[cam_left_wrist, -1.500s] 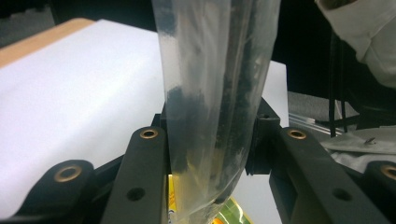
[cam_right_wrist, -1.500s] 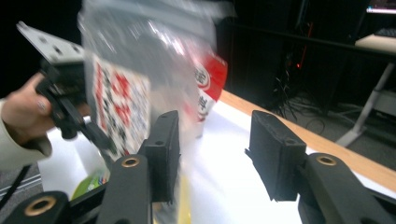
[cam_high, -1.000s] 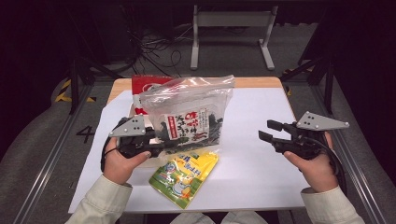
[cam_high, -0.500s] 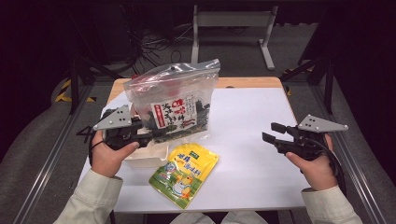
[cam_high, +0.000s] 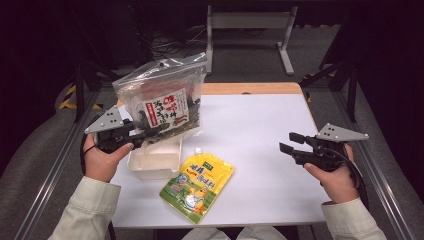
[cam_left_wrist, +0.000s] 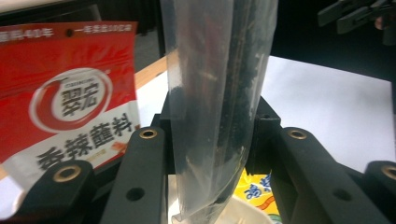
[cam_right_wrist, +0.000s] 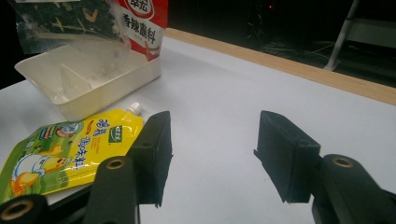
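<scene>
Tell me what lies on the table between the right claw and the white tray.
Bare tabletop in the high view; the yellow pouch lies nearer the white tray, below the line to the right claw.

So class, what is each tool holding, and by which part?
The left tool clamps the clear bag of dark food by its bottom edge, upright above the tray. The right tool is open and empty.

White table (cam_high: 260, 140), wooden far edge. Lying on it: shallow white tray (cam_high: 155, 161) at left; yellow-green spouted pouch (cam_high: 197, 185) just beside the tray, nearer the person.
</scene>
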